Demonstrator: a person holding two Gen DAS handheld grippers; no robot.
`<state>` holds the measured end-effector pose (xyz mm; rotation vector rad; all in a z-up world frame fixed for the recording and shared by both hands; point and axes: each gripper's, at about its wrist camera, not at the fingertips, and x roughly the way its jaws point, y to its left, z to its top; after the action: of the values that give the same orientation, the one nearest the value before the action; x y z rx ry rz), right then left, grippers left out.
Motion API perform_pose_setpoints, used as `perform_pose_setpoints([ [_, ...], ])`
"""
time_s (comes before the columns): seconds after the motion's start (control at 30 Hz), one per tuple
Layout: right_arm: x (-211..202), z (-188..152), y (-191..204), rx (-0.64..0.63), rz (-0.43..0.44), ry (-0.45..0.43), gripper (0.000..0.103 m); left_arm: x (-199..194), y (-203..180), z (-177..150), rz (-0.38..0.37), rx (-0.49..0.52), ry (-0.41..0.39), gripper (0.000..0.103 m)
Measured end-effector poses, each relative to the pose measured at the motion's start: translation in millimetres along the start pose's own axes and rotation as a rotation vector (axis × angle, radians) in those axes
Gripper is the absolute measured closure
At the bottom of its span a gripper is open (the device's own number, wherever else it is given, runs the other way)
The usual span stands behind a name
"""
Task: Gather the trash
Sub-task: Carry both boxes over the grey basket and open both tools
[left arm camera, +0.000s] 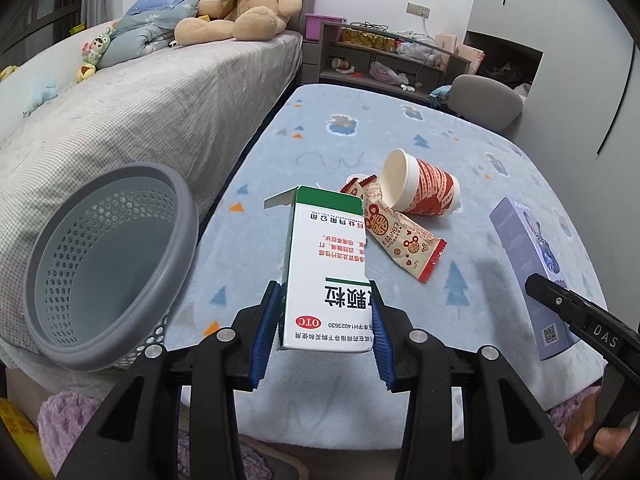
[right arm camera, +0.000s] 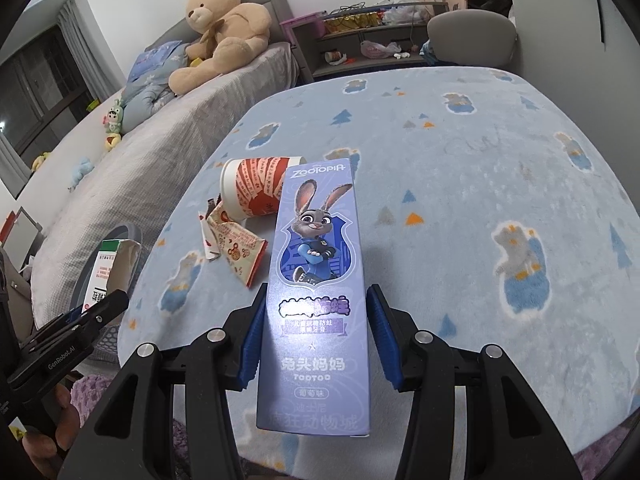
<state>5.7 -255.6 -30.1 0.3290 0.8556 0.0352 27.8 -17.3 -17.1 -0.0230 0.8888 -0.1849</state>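
My left gripper is shut on a white and green medicine box with a torn-open top, held above the near edge of the table. My right gripper is shut on a long purple toothpaste box with a cartoon rabbit on it. Between the two boxes a red and white paper cup lies on its side on the blue blanket. Two red and cream snack wrappers lie beside the cup. A grey perforated basket stands tilted at the table's left edge, empty, just left of the medicine box.
The table is covered by a light blue patterned blanket. A grey bed with a big teddy bear runs along the left. A cluttered low shelf and a grey chair stand beyond the far edge.
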Motion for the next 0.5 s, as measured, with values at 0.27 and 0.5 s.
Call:
perform_pose_setpoints([
  [0.27, -8.8, -1.0, 25.6, -0.018, 0.020, -0.013, 0.056, -14.3, 22.7, -1.6, 0.008, 0.006, -0.017, 0.062],
  [0.5, -6.8, 2.8, 56.2, -0.070, 0.036, -0.013, 0.056, -18.2, 45.5, -1.4, 0.017, -0.023, -0.022, 0.062],
])
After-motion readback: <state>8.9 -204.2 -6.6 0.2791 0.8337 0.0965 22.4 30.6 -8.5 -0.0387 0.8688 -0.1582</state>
